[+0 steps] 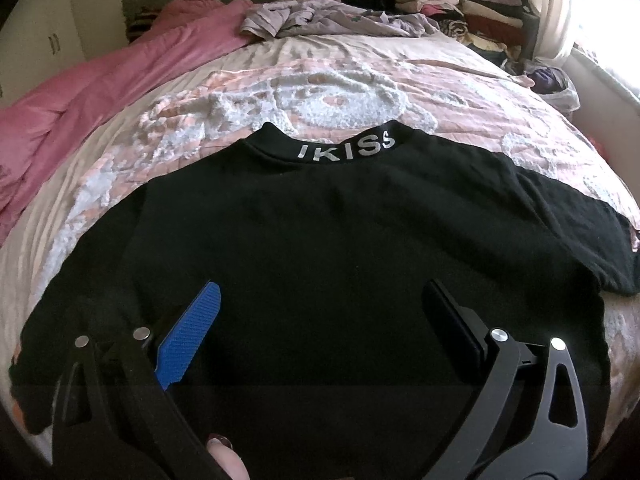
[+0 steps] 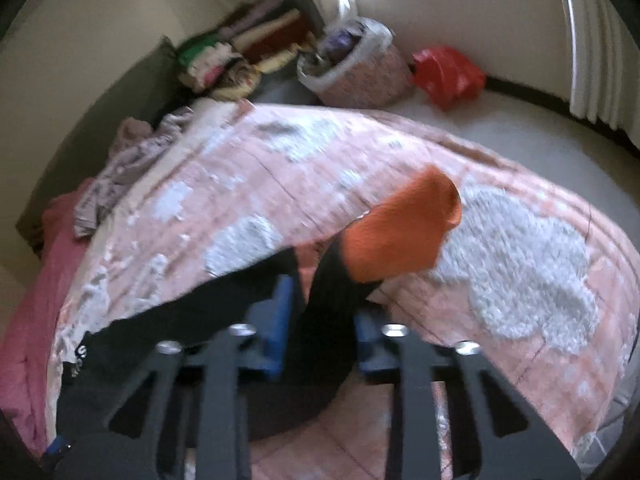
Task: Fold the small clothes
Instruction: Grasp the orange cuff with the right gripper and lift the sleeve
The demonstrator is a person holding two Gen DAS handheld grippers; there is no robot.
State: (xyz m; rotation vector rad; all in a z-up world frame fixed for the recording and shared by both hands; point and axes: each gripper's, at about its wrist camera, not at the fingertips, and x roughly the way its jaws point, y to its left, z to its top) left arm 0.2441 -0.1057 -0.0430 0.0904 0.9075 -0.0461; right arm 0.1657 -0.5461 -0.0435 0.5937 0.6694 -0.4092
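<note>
A black shirt [image 1: 320, 220] with "IKISS" on its collar [image 1: 344, 148] lies spread flat on the pink-and-white bedspread [image 1: 320, 88]. Over the shirt's near part hangs my left gripper [image 1: 322, 286], open, with its blue pad [image 1: 192, 336] and black finger [image 1: 452, 320] wide apart and nothing between them. In the blurred right wrist view, my right gripper [image 2: 324, 304] is shut on the shirt's black sleeve [image 2: 332, 272], which is lifted off the bed. The sleeve's orange end [image 2: 400, 232] shows beyond the fingers. The shirt's body [image 2: 180, 320] stretches away to the left.
A pink blanket [image 1: 100, 92] lies along the bed's left side. A crumpled lilac garment [image 1: 328, 20] is at the far end, with stacks of folded clothes [image 1: 460, 4] behind it. A full laundry basket [image 2: 360, 68] and a red bag [image 2: 448, 72] sit on the floor beside the bed.
</note>
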